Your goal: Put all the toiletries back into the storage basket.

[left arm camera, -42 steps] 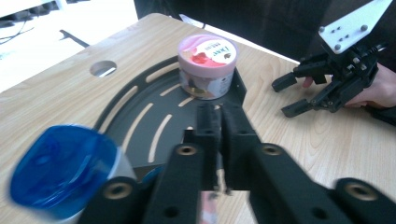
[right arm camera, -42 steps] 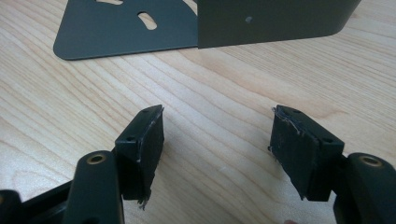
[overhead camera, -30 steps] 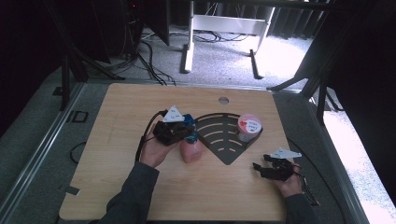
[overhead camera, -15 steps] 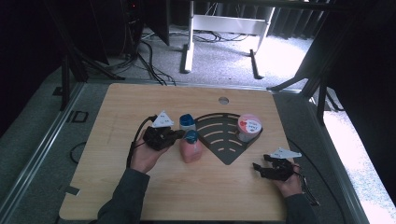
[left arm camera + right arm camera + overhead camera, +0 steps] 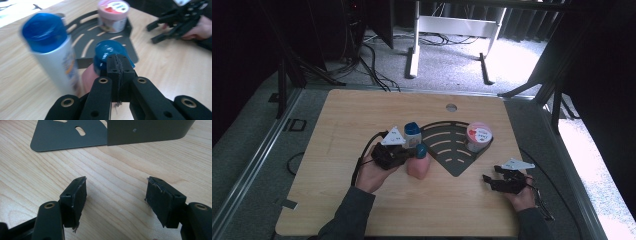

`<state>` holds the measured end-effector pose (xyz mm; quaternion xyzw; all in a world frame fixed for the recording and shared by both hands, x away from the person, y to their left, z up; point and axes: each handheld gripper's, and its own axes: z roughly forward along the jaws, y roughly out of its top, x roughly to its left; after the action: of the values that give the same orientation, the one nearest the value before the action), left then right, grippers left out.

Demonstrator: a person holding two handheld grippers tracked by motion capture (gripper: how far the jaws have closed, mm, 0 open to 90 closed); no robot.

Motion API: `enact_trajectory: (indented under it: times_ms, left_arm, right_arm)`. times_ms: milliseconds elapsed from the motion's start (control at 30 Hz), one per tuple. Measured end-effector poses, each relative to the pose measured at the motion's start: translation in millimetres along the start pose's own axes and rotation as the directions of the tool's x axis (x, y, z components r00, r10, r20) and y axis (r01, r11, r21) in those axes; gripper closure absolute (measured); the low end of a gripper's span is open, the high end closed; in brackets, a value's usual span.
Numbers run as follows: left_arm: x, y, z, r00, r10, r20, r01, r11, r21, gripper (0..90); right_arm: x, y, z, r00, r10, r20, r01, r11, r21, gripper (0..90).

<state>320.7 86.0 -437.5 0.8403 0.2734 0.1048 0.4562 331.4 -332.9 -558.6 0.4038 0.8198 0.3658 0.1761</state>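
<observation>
A pink bottle [image 5: 418, 167] with a blue cap [image 5: 107, 52] stands on the table just left of a dark fan-shaped rack [image 5: 451, 152]. My left gripper [image 5: 408, 155] is shut, its jaws pressed together with nothing between them. Its tips [image 5: 117, 63] sit right at the near side of that blue cap. A white bottle with a blue cap [image 5: 412, 132] [image 5: 53, 55] stands upright just beyond. A pink-lidded tub [image 5: 478, 136] [image 5: 113, 15] sits on the rack. My right gripper [image 5: 488, 180] [image 5: 116, 187] rests open and empty low over bare wood, near the rack's corner [image 5: 75, 137].
The wooden table [image 5: 337, 115] has a round hole [image 5: 451, 107] near its far edge. A cable [image 5: 362, 160] loops from the left gripper. The right gripper [image 5: 175, 25] and its hand appear in the left gripper view, beyond the rack. Dark floor and metal stand legs lie behind the table.
My left gripper has drawn back from beside the white bottle toward the person and now points at the pink bottle's cap. The right hand has stayed put.
</observation>
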Motion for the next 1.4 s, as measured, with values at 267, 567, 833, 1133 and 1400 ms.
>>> enact_trajectory:
  times_ms: [267,567,833,1133,1400]
  left_arm:
    - [-17.9,6.8,16.0,0.9962,0.042,0.077,-0.042,0.9991,0.009,88.8]
    - [-22.1,7.9,17.0,0.9971,0.046,0.061,-0.045,0.999,-0.005,73.1]
    - [-20.4,5.6,12.9,0.9977,0.037,-0.057,-0.038,0.9992,-0.016,49.2]
    - [-17.6,5.7,31.5,0.9961,0.004,-0.089,-0.004,1.0,0.008,33.7]
    - [-15.4,4.4,50.8,0.9974,0.014,-0.071,-0.011,0.9992,0.039,32.0]
  right_arm:
    - [0.0,0.0,0.0,1.0,0.0,-0.001,0.0,1.0,0.0,32.6]
    - [-0.1,0.0,-0.2,1.0,0.0,-0.003,0.0,1.0,0.002,32.4]
    - [0.0,0.0,0.0,1.0,0.001,-0.004,-0.001,1.0,0.0,32.4]
    - [-0.3,0.0,-0.1,1.0,0.0,-0.006,0.0,1.0,0.001,32.2]
    - [-0.3,0.0,-0.1,1.0,-0.001,-0.008,0.001,1.0,-0.001,32.1]
